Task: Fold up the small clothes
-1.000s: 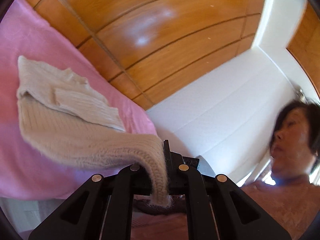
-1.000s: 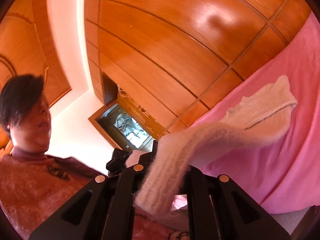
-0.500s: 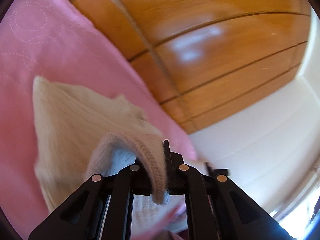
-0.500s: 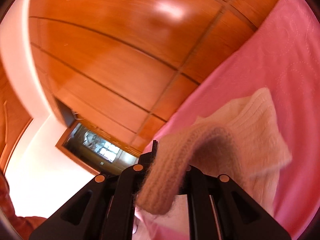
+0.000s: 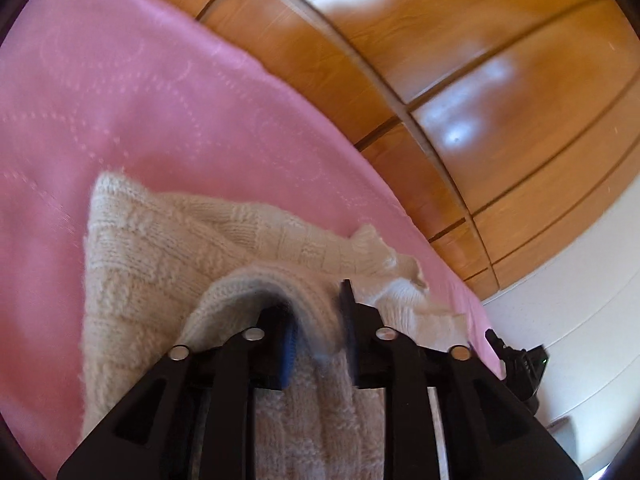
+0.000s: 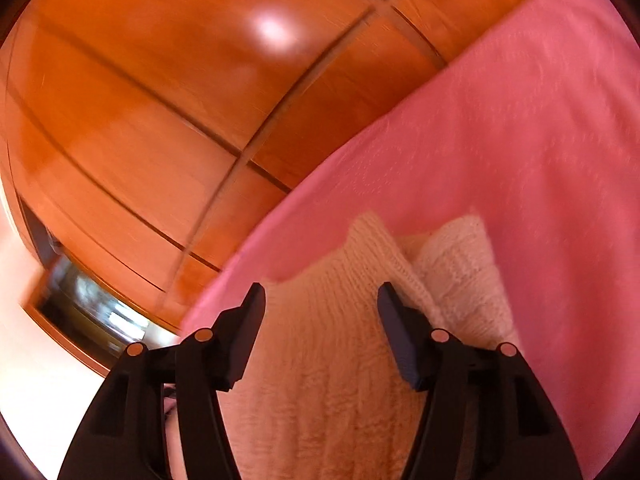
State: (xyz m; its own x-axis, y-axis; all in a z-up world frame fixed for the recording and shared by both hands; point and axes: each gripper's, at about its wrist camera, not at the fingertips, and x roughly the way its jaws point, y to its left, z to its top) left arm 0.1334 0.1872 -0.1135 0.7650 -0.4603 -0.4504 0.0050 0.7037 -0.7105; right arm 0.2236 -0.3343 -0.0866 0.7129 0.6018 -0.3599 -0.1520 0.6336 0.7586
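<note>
A small cream knitted sweater (image 5: 168,264) lies on a pink bedspread (image 5: 120,92), folded over itself. My left gripper (image 5: 316,320) has its jaws slightly apart, with a fold of the sweater's knit edge draped between the fingers and over the left one. In the right wrist view the sweater (image 6: 332,360) lies flat beneath my right gripper (image 6: 320,312), whose jaws stand wide apart and hold nothing. A second layer of the sweater (image 6: 464,272) shows to its right.
Glossy wooden wardrobe panels (image 5: 460,60) rise behind the bed and also show in the right wrist view (image 6: 160,100). A white wall (image 5: 580,320) is at the right. A dark doorway (image 6: 92,312) shows low on the left. The pink bedspread (image 6: 520,140) spreads around the sweater.
Both grippers have carried the sweater's edge forward and down over the garment. The right gripper has opened and let go of the knit. The left jaws have parted somewhat.
</note>
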